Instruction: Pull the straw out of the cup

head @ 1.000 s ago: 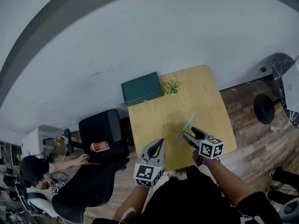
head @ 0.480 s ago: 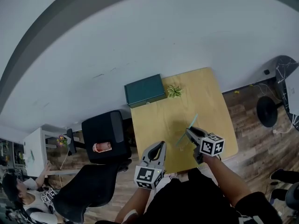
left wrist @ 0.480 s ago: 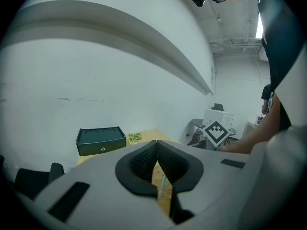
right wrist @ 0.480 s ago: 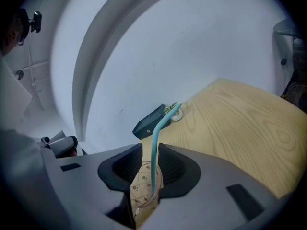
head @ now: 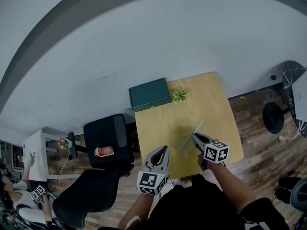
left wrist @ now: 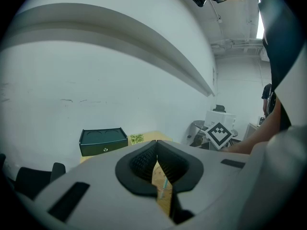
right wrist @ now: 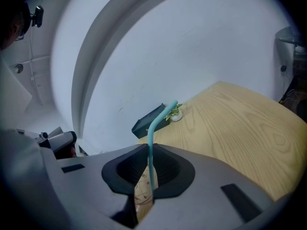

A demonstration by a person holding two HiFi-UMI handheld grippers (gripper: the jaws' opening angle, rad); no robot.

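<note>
A plain white wall (head: 144, 42) fills most of what I see ahead, and a broad grey band (left wrist: 144, 44) sweeps across it. My worktop (head: 163, 123) is pale wood with its far edge set at the wall. At that far edge stand a dark green box (head: 149, 94) and, just beside it, a small potted plant (head: 180, 96). The floor (head: 249, 123) is brown wood planking. To my left are two black office chairs (head: 106, 138), one nearer me (head: 86, 190), and beyond them a low white side table (head: 36, 155). To my right a round black stand base (head: 273, 117) sits on the floor, with cables trailing near it.
</note>
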